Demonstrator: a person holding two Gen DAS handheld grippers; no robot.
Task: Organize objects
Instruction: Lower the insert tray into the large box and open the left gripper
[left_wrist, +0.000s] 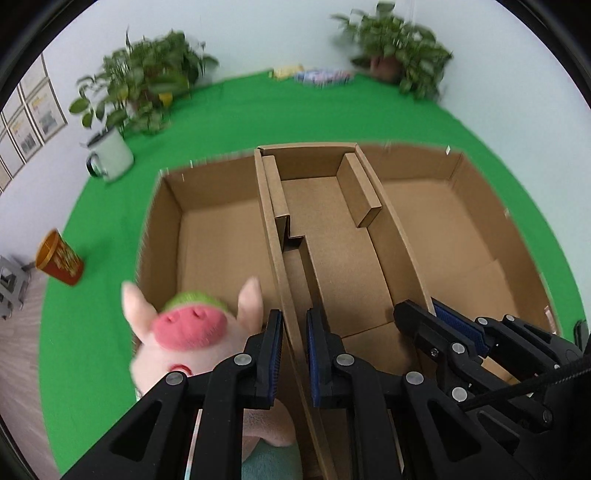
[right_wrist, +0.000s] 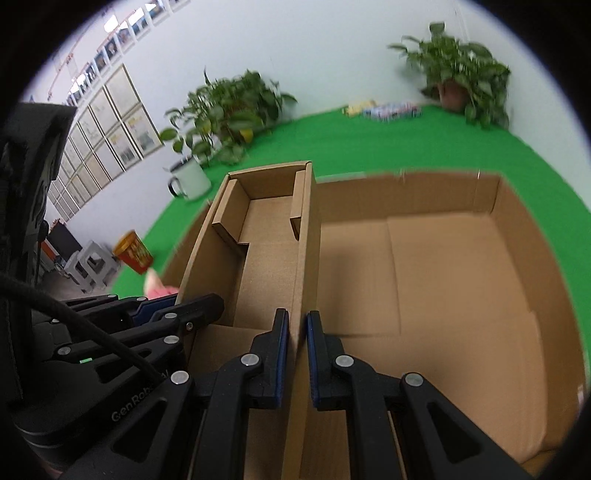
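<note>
A narrow cardboard insert (left_wrist: 306, 164) with two long walls stands in the middle of a wide, shallow cardboard box (left_wrist: 221, 181). My left gripper (left_wrist: 294, 317) is shut on the insert's left wall, near its front end. My right gripper (right_wrist: 297, 319) is shut on the insert's right wall (right_wrist: 310, 236). Each gripper shows in the other's view: the right gripper (left_wrist: 432, 308) and the left gripper (right_wrist: 177, 304). A pink plush pig (left_wrist: 184, 332) with a green cap sits just left of my left fingers, at the box's near left corner; whether it is inside the box is unclear.
The box (right_wrist: 406, 195) lies on a green cloth (left_wrist: 236, 122). A white enamel mug (left_wrist: 110, 155) and a potted plant (left_wrist: 147, 85) stand at the back left. A second plant (left_wrist: 395, 48) and colourful packets (left_wrist: 321, 76) are at the back. A red paper cup (left_wrist: 59, 258) stands at the left edge.
</note>
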